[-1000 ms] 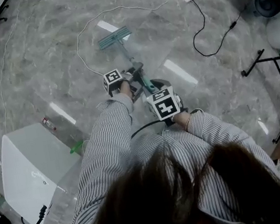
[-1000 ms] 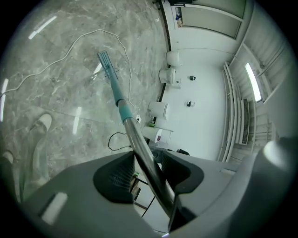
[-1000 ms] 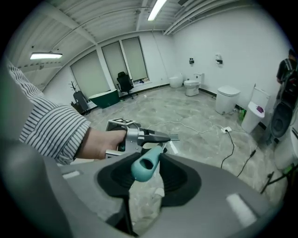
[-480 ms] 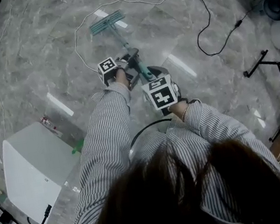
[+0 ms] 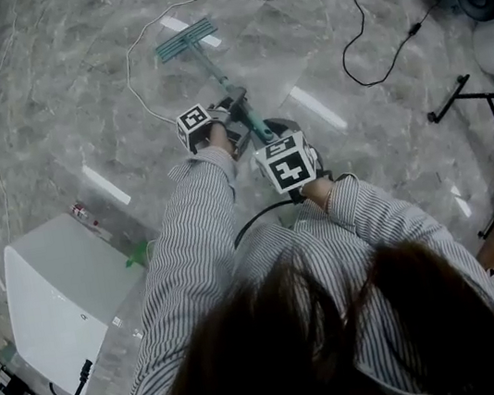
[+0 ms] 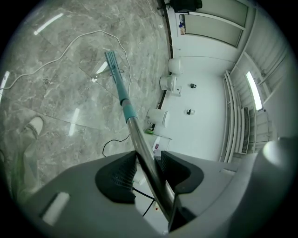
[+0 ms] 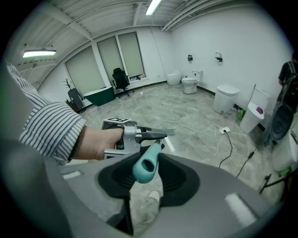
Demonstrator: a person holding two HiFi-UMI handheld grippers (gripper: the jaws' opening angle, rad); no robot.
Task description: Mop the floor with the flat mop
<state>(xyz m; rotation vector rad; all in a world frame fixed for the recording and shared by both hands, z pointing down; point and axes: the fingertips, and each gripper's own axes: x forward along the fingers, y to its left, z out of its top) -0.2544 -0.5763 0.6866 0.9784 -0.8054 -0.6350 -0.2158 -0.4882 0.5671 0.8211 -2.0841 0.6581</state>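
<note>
Mopping is under way. The mop (image 5: 224,85) slants away from the person, its flat head (image 5: 187,39) lying on the floor (image 5: 71,99) well out in front, just beside a loop of white cable (image 5: 127,71). The left gripper (image 6: 149,163) is clamped on the bare metal shaft, a jaw pressed to either side. The right gripper (image 7: 148,174) sits nearer the body, jaws closed round the teal end of the handle (a looser-looking hold). Both arms reach forward with elbows bent, the left ahead. Next, I judge, comes a stroke across the floor, steered clear of the cable.
</note>
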